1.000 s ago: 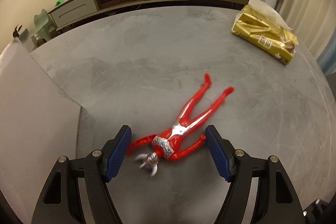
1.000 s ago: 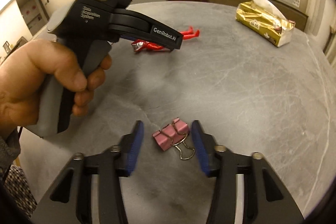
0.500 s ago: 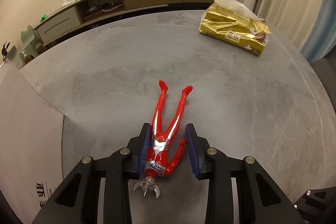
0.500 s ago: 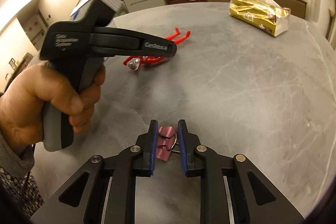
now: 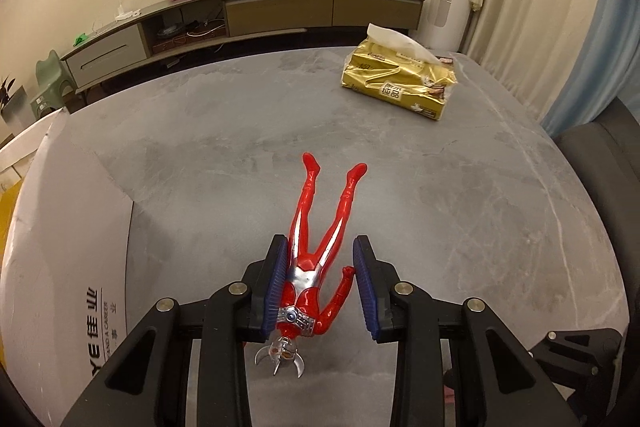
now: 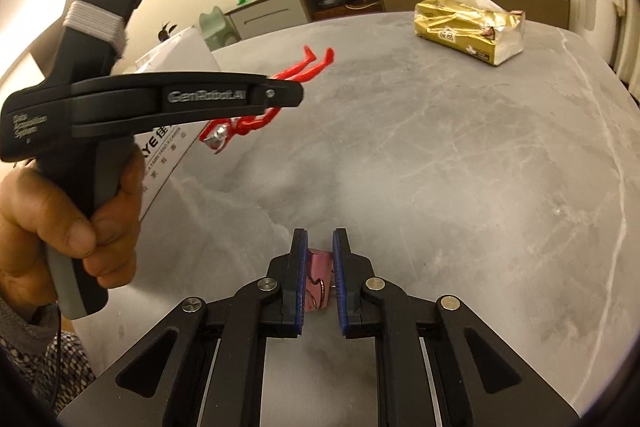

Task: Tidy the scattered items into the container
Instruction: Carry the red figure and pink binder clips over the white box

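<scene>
A red and silver toy figure (image 5: 316, 247) hangs head-down between the blue pads of my left gripper (image 5: 320, 283), which is shut on its torso; its legs point away over the grey table (image 5: 460, 211). The right wrist view shows the same toy figure (image 6: 256, 119) lifted off the table beside the white container (image 6: 176, 55). My right gripper (image 6: 320, 267) is shut on a pink binder clip (image 6: 319, 277), just above the table's near part. The white container's wall (image 5: 60, 227) stands close to the left of the left gripper.
A gold tissue pack (image 5: 396, 83) lies at the table's far right, also in the right wrist view as tissue pack (image 6: 468, 27). A hand (image 6: 80, 227) grips the left gripper's handle. A low cabinet (image 5: 280, 11) runs along the back wall. A dark chair (image 5: 600, 155) stands at the right.
Both grippers have shut: the left on the toy figure, the right on the pink binder clip. Both items have come up off the table, the figure beside the white container.
</scene>
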`<state>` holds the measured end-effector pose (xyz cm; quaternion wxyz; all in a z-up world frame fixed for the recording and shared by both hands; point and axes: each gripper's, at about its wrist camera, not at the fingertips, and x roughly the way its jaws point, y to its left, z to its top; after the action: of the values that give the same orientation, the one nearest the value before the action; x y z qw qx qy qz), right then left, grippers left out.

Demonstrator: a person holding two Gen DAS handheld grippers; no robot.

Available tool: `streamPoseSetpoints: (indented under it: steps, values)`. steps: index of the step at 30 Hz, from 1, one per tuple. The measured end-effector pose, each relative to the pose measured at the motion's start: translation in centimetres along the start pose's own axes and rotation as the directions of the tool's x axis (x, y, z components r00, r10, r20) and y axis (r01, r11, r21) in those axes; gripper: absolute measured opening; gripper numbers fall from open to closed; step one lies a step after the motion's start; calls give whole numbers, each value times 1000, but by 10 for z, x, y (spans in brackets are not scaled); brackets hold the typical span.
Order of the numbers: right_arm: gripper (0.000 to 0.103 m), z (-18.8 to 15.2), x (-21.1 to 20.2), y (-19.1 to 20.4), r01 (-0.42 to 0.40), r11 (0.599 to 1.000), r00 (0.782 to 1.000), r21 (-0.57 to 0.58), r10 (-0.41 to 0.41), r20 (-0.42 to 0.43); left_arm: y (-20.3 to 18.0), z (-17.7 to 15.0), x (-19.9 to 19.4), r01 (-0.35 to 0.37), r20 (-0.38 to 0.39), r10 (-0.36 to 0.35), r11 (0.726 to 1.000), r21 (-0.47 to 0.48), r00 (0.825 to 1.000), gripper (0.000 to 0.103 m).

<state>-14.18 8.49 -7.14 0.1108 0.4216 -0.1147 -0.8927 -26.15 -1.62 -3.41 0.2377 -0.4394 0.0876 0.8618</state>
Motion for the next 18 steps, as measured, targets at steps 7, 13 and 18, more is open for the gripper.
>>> streamPoseSetpoints:
  steps: [7,13,18]
  values:
    - [12,-7,-18,-6,-3,1000,1000,24,2,17,0,-14,-19,13,8,-13,1000,-20,1000,35]
    - [12,-12,-34,-2,1,1000,999,28,-2,32,-5,-25,-40,36,24,-36,999,-29,999,35]
    - [12,-14,-42,1,-2,1000,999,23,1,38,-7,-36,-62,52,41,-51,998,-37,998,35]
